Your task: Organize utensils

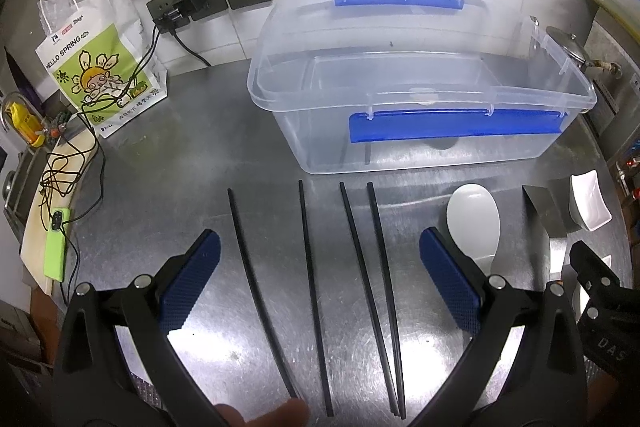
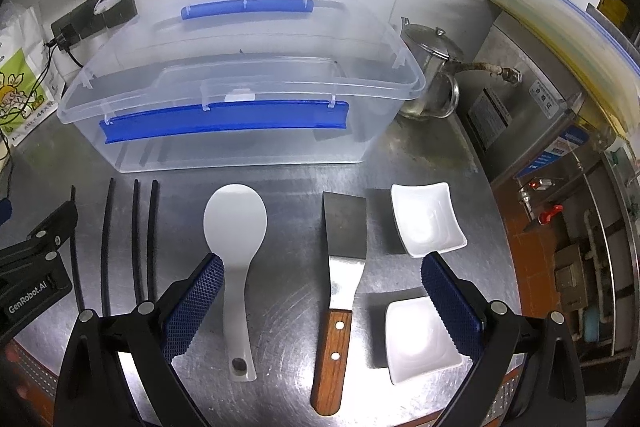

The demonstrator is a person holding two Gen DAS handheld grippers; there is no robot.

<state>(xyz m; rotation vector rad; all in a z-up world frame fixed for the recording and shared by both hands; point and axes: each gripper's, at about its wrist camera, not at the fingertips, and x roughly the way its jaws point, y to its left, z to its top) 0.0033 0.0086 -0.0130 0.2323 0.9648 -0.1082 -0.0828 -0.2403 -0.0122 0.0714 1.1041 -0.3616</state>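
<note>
So the left wrist cam gets stuff the right one mostly misses: a white paper bag with a green cartoon print [image 1: 100, 63], a lime green phone [image 1: 56, 251] tangled up in black cables, and all four thin black chopsticks [image 1: 310, 291] full length. The right cam is the only one with a clear look at the wooden-handled metal spatula [image 2: 340, 291], two square white ceramic dishes [image 2: 426, 219], and a steel kettle [image 2: 430, 67].

The utensils lie flat in a row on the steel counter [image 2: 280, 307], in front of the clear plastic bin with blue clips [image 1: 420, 95]. The white plastic rice paddle [image 2: 236, 227] sits between chopsticks and spatula.

Left gripper [image 1: 320, 283] is spread wide over the chopsticks, gripping nothing. Right gripper [image 2: 322, 295] is wide too, straddling paddle and spatula, one pad just beside the paddle's neck.
</note>
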